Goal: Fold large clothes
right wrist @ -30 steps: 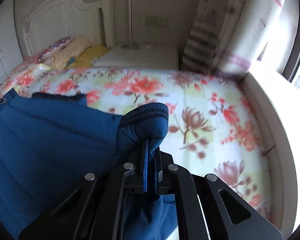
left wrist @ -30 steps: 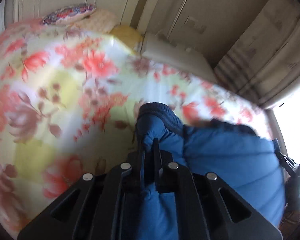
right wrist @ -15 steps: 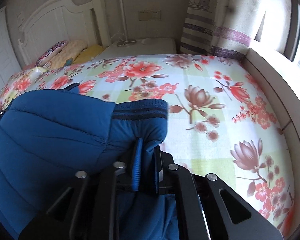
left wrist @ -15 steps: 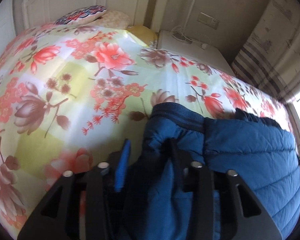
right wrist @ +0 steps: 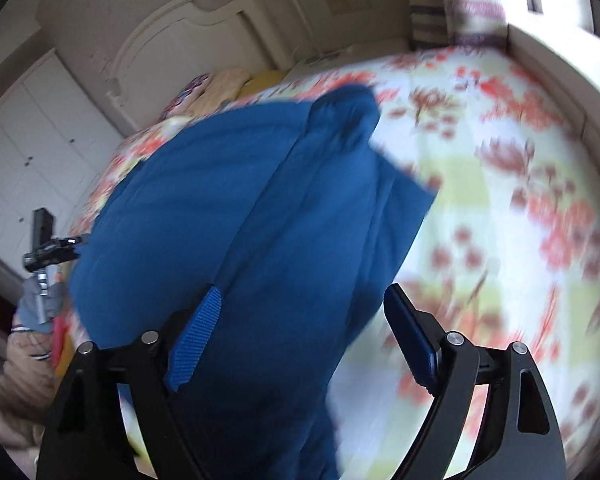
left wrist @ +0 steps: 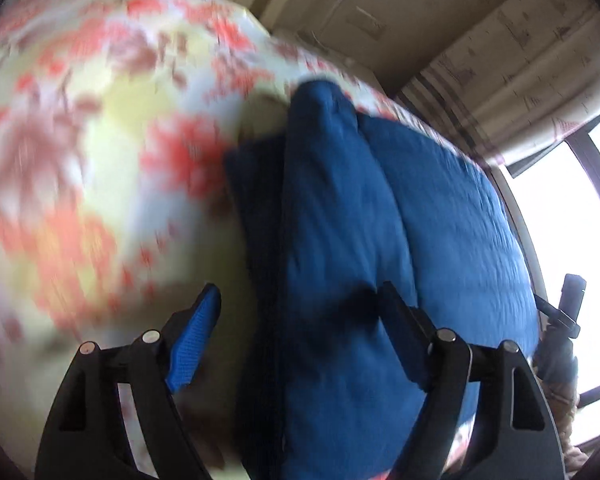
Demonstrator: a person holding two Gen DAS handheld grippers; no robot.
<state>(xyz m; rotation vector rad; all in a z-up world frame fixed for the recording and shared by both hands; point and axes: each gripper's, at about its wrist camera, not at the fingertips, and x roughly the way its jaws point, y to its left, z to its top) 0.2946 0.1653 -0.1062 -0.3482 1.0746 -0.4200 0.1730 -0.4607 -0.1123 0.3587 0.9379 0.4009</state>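
A blue quilted jacket [left wrist: 420, 216] lies on the floral bedspread [left wrist: 100, 160], its sleeve [left wrist: 324, 128] folded along the near edge. My left gripper [left wrist: 300, 304] hangs over that sleeve, jaws opening wide, cloth beneath them but not pinched by the pads [left wrist: 196, 340]. In the right wrist view the same jacket [right wrist: 220, 208] fills the left half, the sleeve cuff [right wrist: 348, 112] pointing away. My right gripper [right wrist: 300, 304] is above it, jaws opening too, fabric under the gap and untouched by the pads [right wrist: 196, 336]. Both views are motion-blurred.
A white headboard [right wrist: 188, 40] and pillows [right wrist: 220, 84] stand at the bed's far end. White cupboard doors [right wrist: 32, 152] are on the left, a striped curtain [left wrist: 500, 72] and bright window [left wrist: 572, 220] on the right. A tripod clamp [right wrist: 44, 248] stands beside the bed.
Both grippers let go of the jacket's sleeves: shut on the cloth a second ago, now spread wide. Both have pulled back, so the jacket lies farther out and the scene blurs.
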